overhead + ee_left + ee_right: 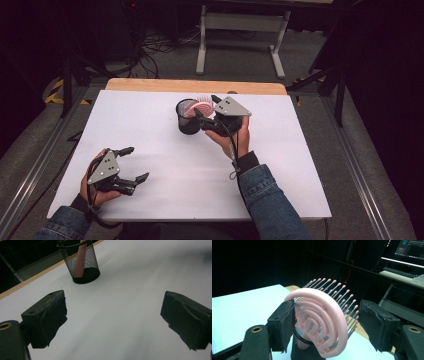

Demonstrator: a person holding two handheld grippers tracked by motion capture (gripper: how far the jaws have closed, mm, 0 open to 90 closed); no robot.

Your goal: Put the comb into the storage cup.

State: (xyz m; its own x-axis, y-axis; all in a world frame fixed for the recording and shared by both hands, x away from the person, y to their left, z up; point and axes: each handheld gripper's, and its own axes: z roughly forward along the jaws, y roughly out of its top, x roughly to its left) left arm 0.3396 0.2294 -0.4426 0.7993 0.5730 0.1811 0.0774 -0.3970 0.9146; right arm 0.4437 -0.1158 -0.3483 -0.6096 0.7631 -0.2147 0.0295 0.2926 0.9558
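A pink vented hairbrush (202,107) stands handle down in a black mesh cup (187,120) at the far middle of the white table top (165,165). My right gripper (206,106) is open around the brush head. In the right gripper view the brush head (319,320) sits between the jaws: the left pad (285,323) touches its rim, and the right pad (375,323) stands just off the bristle tips. My left gripper (138,162) is open and holds nothing at the front left. In the left gripper view the cup (83,268) with the pink handle (79,263) lies far ahead of the left gripper (113,315).
A wooden edge (195,86) runs along the far side of the white top. Behind the table stand a white desk frame (240,22) and floor cables (155,47). Metal rails (350,160) flank the table. Bare white surface lies between the two grippers.
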